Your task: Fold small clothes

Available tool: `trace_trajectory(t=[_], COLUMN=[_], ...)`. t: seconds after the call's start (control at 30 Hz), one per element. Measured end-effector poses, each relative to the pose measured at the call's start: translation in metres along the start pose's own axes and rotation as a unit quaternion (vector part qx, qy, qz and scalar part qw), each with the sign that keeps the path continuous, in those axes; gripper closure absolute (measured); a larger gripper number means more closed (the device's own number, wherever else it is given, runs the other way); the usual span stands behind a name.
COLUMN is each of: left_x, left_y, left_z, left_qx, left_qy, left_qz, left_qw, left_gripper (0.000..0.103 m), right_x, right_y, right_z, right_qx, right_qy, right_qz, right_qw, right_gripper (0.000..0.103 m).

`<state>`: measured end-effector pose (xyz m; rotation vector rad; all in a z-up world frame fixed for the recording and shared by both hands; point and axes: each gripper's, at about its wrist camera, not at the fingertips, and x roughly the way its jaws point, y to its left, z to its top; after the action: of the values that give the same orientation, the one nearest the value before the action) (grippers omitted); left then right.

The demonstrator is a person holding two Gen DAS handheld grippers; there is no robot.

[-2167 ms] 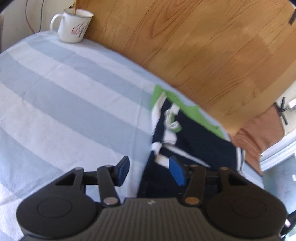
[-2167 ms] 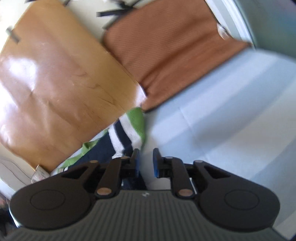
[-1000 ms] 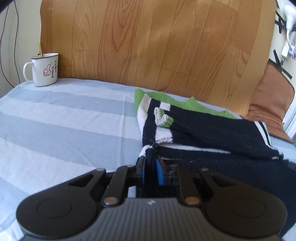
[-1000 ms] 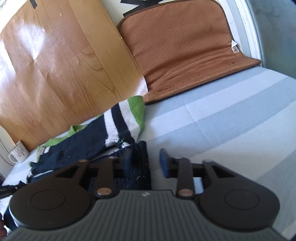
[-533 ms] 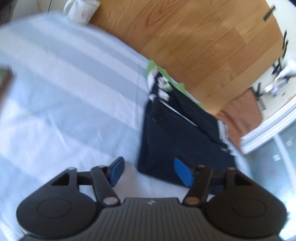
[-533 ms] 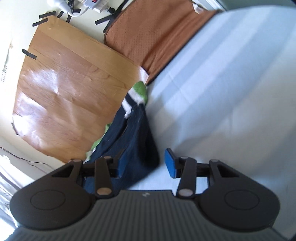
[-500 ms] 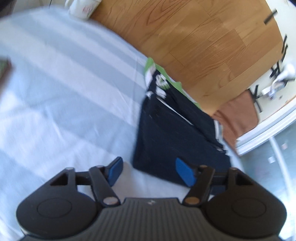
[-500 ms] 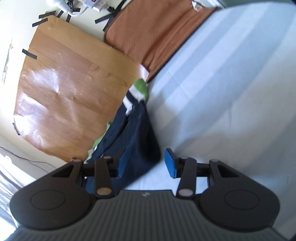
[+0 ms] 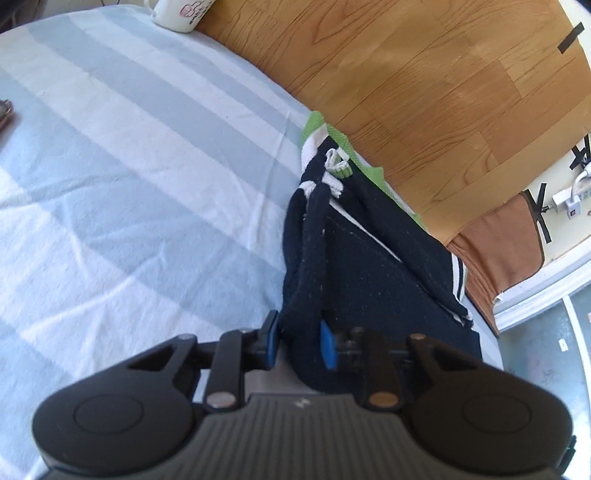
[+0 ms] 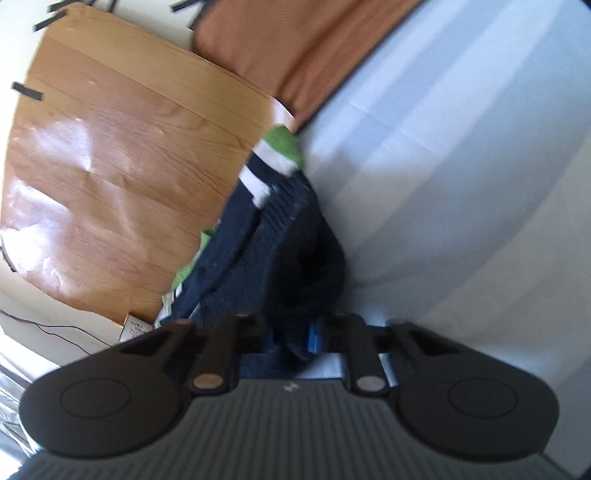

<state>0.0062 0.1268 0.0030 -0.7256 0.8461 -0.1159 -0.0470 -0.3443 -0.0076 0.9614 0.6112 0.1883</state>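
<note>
A: Sweater, navy knit with white and green stripes [image 9: 373, 266], small, one item. Location?

B: On the pale blue and white striped sheet [image 9: 129, 155], along its far edge, up against the wood-grain board [image 9: 424, 85]. Partly folded, with a green band and a white band showing at the far corner.

A: Left gripper [image 9: 298, 341], black body with blue pads. Condition?

B: Jaws closing on a bunched ridge of the navy knit at the sweater's near left corner. The cloth sits between the blue pads [image 9: 271, 341] and both pads touch it. The fabric rises from the sheet into the grip.

A: Right gripper [image 10: 291, 338], same make?

B: Same make. Jaws closing as well, with a thick fold of the sweater [image 10: 273, 236] pinched between them. One blue pad [image 10: 314, 338] shows at the right of the fold; the other is hidden behind the cloth. This view is somewhat blurred.

A: Striped cuff end, right wrist view?

B: Green and white, lying at the far tip of the garment, near the foot of the board [image 10: 122, 147].

A: Other entries?

B: White enamel mug with a pink print [image 9: 181, 14], standing on the sheet at the far left, well apart from the sweater. Brown perforated cushion [image 10: 306, 48], propped beside the board. Strips of black tape [image 10: 27, 91] on the board's edges. White plug block [image 9: 567, 205] on the wall above the cushion.
</note>
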Motion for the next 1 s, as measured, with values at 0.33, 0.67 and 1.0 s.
trace_trajectory(t=[0.33, 0.67, 1.0], left_x=[-0.06, -0.095, -0.084], left_y=[-0.003, 0.029, 0.053], left_z=[-0.014, -0.068, -0.076], left_qx=[0.016, 0.028, 0.021], left_qy=[-0.032, 0.002, 0.011], left_qz=[-0.025, -0.042, -0.054], left_qw=[0.999, 0.9987, 0.9982], left_gripper=[0.088, 0.088, 0.082], right_x=[-0.056, -0.096, -0.083], right_y=[0.022, 0.012, -0.008], right_z=[-0.021, -0.055, -0.056], right_qx=[-0.079, -0.111, -0.087], right_qy=[-0.007, 0.019, 0.029], right_qz=[0.025, -0.023, -0.062], right_qw=[0.997, 0.993, 0.994], right_gripper=[0.087, 0.087, 0.067])
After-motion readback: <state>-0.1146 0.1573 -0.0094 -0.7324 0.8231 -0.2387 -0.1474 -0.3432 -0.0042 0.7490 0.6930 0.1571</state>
